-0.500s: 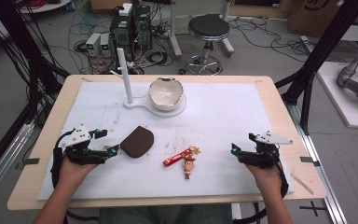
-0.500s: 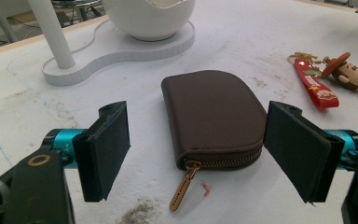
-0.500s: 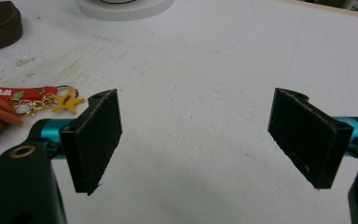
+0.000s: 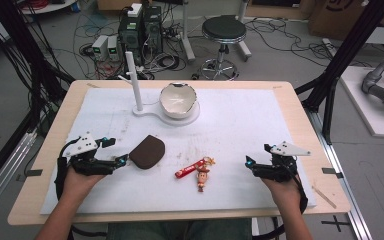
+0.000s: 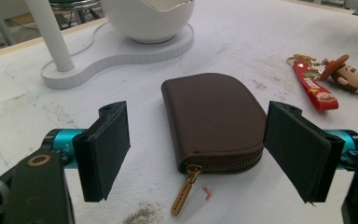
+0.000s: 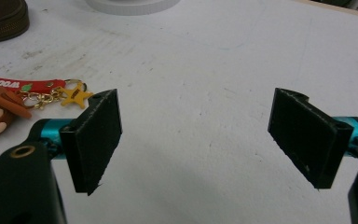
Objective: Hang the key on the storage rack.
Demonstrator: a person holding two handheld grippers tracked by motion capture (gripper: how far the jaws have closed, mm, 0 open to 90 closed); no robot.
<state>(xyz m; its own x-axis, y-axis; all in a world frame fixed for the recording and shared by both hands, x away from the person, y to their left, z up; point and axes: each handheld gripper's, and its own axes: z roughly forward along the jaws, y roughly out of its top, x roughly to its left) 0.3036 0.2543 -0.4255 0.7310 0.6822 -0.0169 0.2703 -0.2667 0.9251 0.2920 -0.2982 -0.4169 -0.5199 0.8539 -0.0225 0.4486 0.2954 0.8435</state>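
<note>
A brown zip pouch (image 4: 147, 151) lies left of the middle of the white mat. My left gripper (image 4: 116, 161) is open just to its left, pointing at it. In the left gripper view (image 5: 198, 112) the pouch (image 5: 212, 116) has its zipper end between the two wide pads; the left pad stands clear of it and the right pad is very close to its edge. A red strap keychain with a cowboy figure (image 4: 198, 172) lies in the middle. My right gripper (image 4: 250, 163) rests open at the right, nothing between its jaws (image 6: 196, 100), the keychain (image 6: 14, 93) off to its left.
A white egg-shaped bowl (image 4: 178, 100) sits on a white stand (image 4: 150, 112) with an upright pole (image 4: 134, 80) at the back of the mat. The wooden table edge (image 4: 300, 115) frames the mat. Beyond the table are a stool and cables on the floor.
</note>
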